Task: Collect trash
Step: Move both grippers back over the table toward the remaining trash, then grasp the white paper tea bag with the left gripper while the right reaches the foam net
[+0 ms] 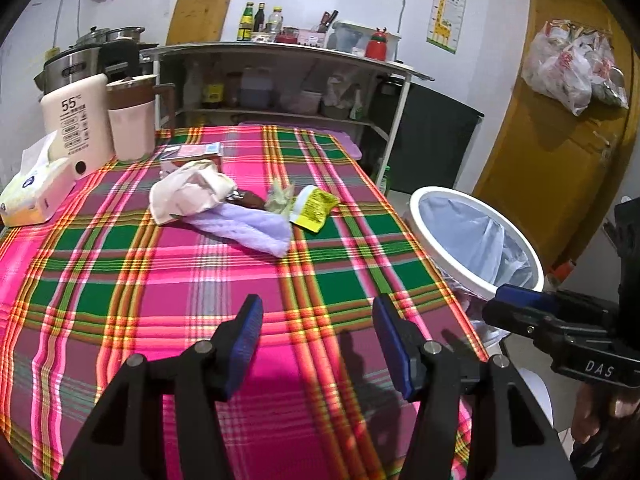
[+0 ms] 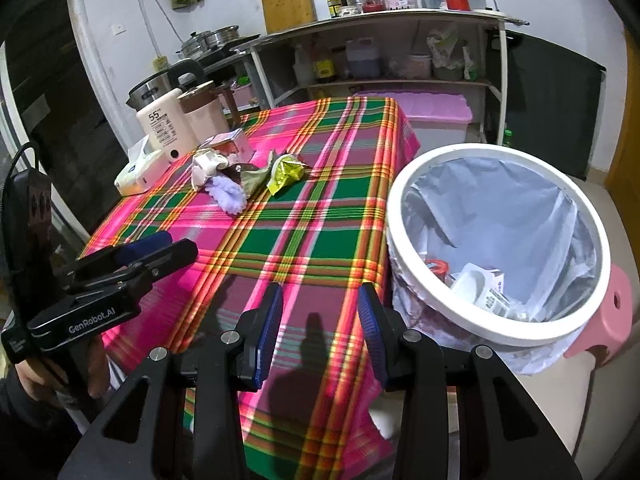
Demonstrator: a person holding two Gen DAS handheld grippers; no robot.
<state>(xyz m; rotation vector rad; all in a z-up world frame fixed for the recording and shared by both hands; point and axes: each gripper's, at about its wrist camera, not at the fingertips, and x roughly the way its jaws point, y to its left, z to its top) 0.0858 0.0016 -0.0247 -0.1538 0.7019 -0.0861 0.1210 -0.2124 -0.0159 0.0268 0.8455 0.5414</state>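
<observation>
Trash pile [image 1: 240, 204] untouched on table, left gripper [image 1: 316, 336] and right gripper [image 2: 320, 312] jaws apart, empty.

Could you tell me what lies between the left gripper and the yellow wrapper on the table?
Only bare plaid tablecloth lies between the left gripper and the yellow wrapper, as the left wrist view shows.

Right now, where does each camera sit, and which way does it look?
Left wrist: sits on the left gripper, looks across the plaid table to the trash pile; the right gripper shows at right.
Right wrist: sits on the right gripper, looks over the table corner and into the bin; the left gripper shows at left.
Both views share table, pile, bin and shelf.
</observation>
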